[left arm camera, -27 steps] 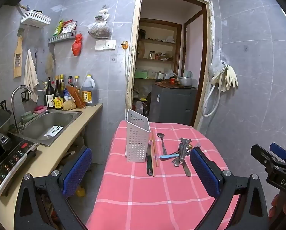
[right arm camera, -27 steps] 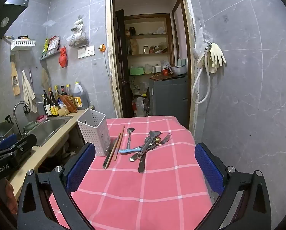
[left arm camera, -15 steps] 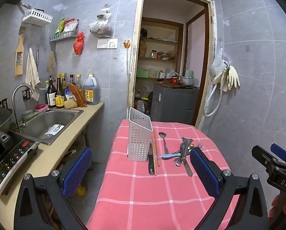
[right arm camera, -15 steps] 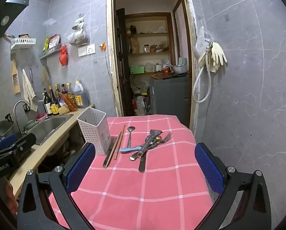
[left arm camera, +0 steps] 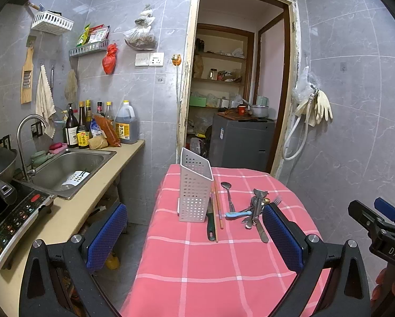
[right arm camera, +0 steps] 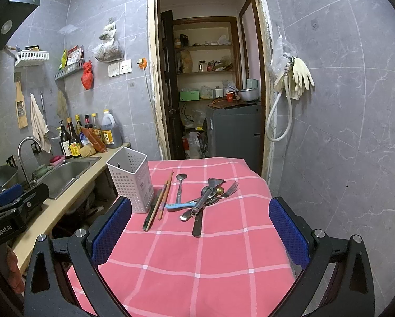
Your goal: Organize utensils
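A bench (right arm camera: 213, 269) draped in a pink checked cloth is seen under both cameras. The left gripper (left arm camera: 194, 240) and right gripper (right arm camera: 200, 231) are held spread to their widest above its near end, nothing between the blue pads. A white perforated utensil holder (right arm camera: 131, 182) stands upright near the bench's left edge. Just to its right, a dark-handled knife (right arm camera: 151, 215) and chopsticks (right arm camera: 165, 196) are laid side by side. Further right, a pile of utensils (right arm camera: 205, 198) lies crossed, a spoon (right arm camera: 180, 187) beside it.
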Tool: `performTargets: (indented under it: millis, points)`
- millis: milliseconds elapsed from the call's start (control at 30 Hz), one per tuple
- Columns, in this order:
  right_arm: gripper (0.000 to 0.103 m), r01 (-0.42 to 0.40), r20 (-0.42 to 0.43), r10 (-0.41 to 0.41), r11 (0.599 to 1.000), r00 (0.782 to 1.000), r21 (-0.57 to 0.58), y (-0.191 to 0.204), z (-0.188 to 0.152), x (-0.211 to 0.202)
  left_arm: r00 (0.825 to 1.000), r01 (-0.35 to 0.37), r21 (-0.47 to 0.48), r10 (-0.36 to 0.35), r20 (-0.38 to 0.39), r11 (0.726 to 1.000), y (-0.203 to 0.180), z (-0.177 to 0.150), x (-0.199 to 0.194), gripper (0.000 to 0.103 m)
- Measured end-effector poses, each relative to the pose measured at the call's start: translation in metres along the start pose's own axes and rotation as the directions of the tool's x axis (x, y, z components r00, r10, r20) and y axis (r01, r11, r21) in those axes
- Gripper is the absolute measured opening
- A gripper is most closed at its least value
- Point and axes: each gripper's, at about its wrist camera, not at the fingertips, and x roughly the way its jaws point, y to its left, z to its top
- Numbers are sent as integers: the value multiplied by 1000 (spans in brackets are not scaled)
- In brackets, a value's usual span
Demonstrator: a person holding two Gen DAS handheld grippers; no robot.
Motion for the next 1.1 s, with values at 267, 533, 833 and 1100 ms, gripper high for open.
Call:
performTargets:
  millis: [267,533,833,1100]
  points:
    - [102,2,-5,-2,1000,1000,-1,5,-8,5,1000,0,0,0,-1,1000,0,0,0,103]
    - [102,2,-6,-2,1000,1000,-2,7,-6,7,1000,0,-1,0,-2,1000,0,0,0,103]
    - [102,3,-9,-3,1000,1000,-5,9,-4,9,1000,-1,-1,1,-2,1000,0,0,0,103]
    - [102,4,-10,-4,1000,1000,-6,10,-7,13,1000,-1,0,1,-3,1000,0,0,0,103]
